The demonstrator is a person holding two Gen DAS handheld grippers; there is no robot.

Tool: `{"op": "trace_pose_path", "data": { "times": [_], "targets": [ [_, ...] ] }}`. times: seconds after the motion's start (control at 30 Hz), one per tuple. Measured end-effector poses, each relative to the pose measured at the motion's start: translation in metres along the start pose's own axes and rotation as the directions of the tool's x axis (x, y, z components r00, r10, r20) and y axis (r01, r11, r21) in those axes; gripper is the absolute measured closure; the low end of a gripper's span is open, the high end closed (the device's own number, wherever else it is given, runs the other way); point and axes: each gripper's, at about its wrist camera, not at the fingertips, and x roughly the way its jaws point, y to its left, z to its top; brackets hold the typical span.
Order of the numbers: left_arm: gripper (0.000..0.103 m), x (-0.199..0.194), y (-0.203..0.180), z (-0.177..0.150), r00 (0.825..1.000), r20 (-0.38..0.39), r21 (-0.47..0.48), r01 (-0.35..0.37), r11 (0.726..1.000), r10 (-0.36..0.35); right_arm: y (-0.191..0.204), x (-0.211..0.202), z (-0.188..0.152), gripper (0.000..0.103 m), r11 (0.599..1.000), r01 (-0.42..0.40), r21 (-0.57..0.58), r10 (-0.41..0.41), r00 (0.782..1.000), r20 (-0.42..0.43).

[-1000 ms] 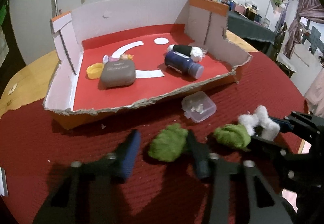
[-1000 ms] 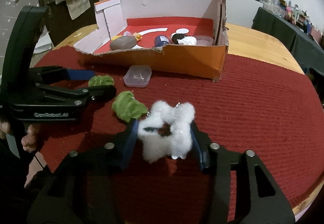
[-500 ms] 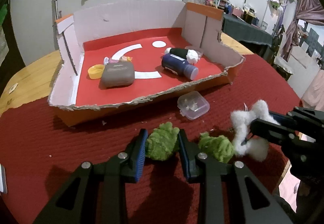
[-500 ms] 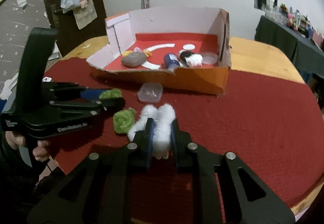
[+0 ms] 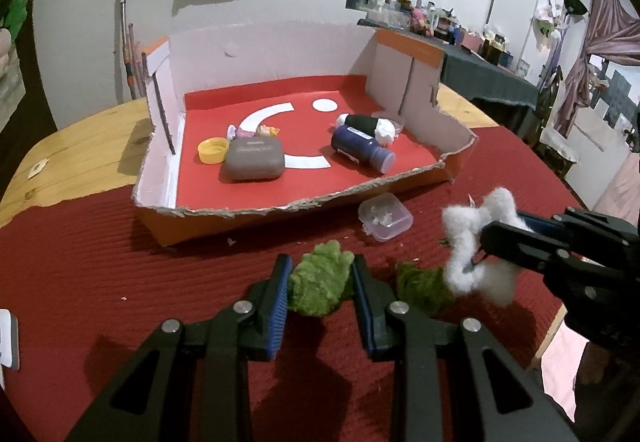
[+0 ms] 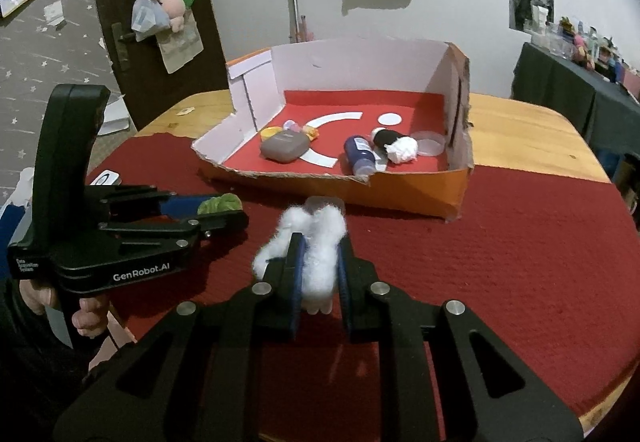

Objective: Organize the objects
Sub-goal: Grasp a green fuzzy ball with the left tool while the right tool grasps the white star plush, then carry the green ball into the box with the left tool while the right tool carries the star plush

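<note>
Both tufts hung clear of the bench: left gripper (image 5: 320,282) jaws clamped on the green tuft (image 5: 318,284), right gripper (image 6: 318,274) on the white fluff (image 6: 316,254). Best carried high over the box (image 6: 456,186) lip before letting go.

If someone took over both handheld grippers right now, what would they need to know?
Left gripper: shut on a green fluffy tuft.
Right gripper: shut on a white cotton tuft.
A second green tuft lies on the red cloth, a small clear case just outside the cardboard box.
Already in the box: grey pouch, blue bottle, yellow cap.
Left: box both tufts, then the remaining two.
</note>
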Motion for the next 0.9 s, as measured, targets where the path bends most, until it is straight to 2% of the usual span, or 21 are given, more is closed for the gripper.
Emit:
{"op": "trace_pose_path", "data": {
  "times": [0.4,0.6,0.9],
  "targets": [
    [0.072,-0.004,-0.002,0.005,1.000,0.012,-0.001,0.010,1.000,-0.010,0.000,0.001,0.004,0.088,1.000,-0.021,0.003,0.021,1.000,-0.003],
    [0.072,-0.016,-0.003,0.013,0.999,0.045,0.006,0.015,1.000,-0.015,-0.001,-0.001,0.009,0.089,1.000,-0.021,-0.010,0.021,1.000,0.008],
    [0.072,-0.020,0.001,0.027,0.998,0.067,0.013,-0.006,1.000,0.006,0.000,-0.003,0.021,0.089,0.999,-0.042,-0.023,0.042,0.999,0.013]
  ]
}}
